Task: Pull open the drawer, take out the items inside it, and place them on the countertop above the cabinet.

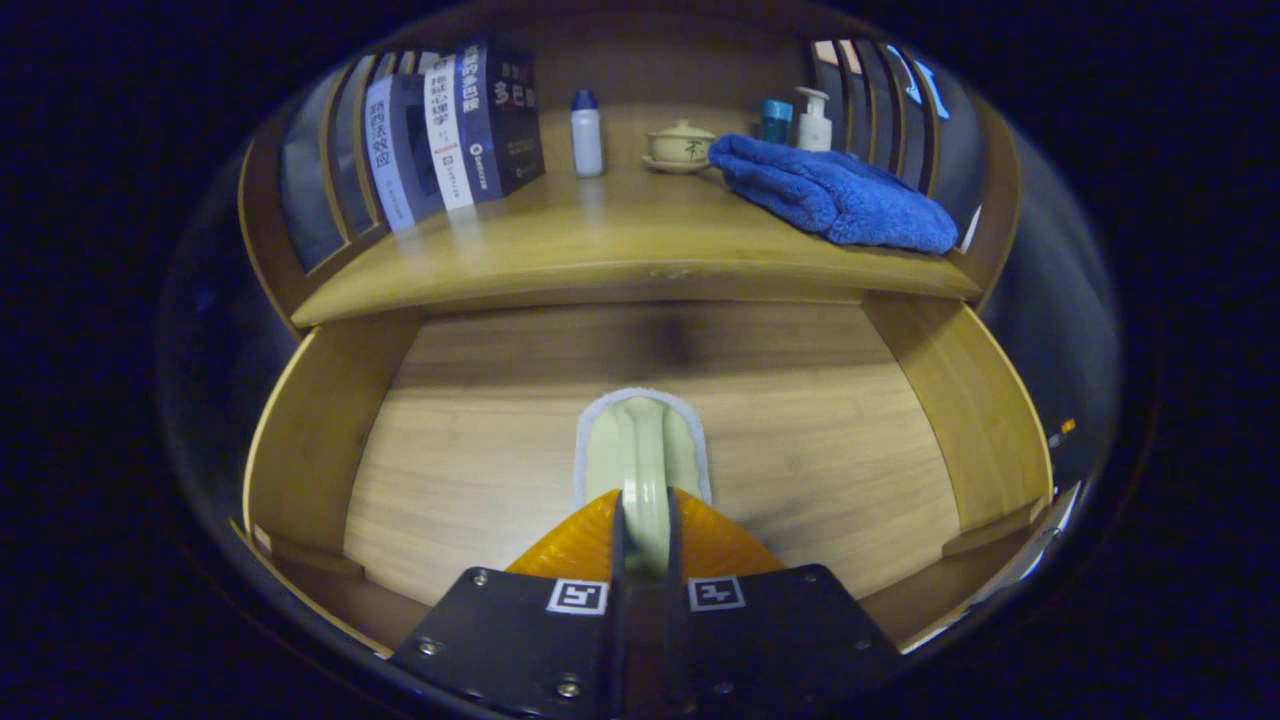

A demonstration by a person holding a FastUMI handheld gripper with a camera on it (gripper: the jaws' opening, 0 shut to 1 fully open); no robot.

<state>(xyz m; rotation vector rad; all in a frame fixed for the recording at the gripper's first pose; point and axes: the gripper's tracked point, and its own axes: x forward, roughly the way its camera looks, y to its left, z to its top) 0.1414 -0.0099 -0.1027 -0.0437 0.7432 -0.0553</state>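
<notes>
Wooden bench (600,250) carries books, bottles and a blue towel (835,190); below its front edge, over the open drawer (480,440), my hand-held gripper (645,545) pinches a pale green brush (645,450).

a home-like setting, staged. ahead of me a wooden cabinet's countertop (620,240) carries books (455,130), a lidded ceramic cup (682,145), a white bottle (586,133), a pump bottle (814,120) and a folded blue towel (835,190), above an open wooden drawer (320,420).
</notes>
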